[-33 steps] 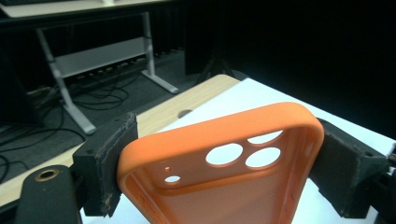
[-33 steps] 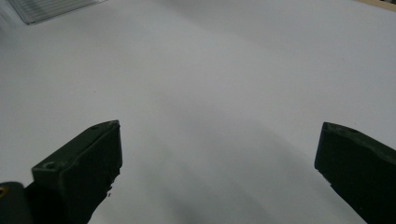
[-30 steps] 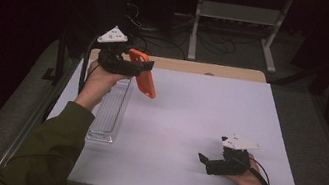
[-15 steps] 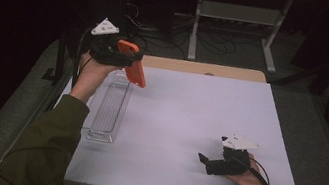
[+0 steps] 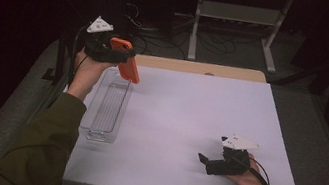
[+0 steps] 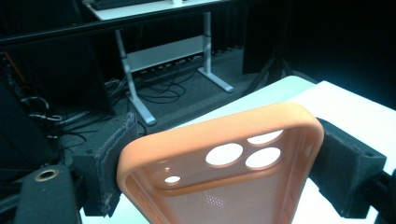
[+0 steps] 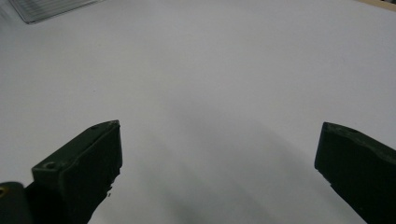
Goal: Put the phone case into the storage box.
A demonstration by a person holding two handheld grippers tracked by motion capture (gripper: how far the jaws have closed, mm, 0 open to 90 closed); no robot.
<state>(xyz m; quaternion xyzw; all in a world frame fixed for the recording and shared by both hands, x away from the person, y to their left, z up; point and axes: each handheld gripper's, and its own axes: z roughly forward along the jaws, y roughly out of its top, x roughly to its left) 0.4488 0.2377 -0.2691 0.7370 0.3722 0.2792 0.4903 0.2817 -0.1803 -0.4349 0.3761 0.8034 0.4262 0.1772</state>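
Note:
An orange phone case (image 5: 129,68) hangs in the air over the far end of a clear plastic tray (image 5: 94,134), and my left gripper (image 5: 125,56) is shut on its upper end. In the left gripper view the case (image 6: 219,123) fills the gap between the two black pads (image 6: 105,168), its camera cut-outs facing me; the left gripper (image 6: 219,172) grips it across its width. My right gripper (image 5: 202,158) rests on the white table (image 5: 189,112) near the front right, jaws pointing left. In its own view the right gripper (image 7: 219,163) stands open over bare tabletop.
The tray lies lengthwise along the table's left side; its corner shows as the tray (image 7: 46,9) in the right gripper view. A wooden strip (image 5: 197,67) borders the table's far edge. Behind it stand a metal stand (image 5: 236,13) and floor cables.
The left hand has carried the orange case leftward, toward the table's far left corner. The right hand and its gripper have stayed put.

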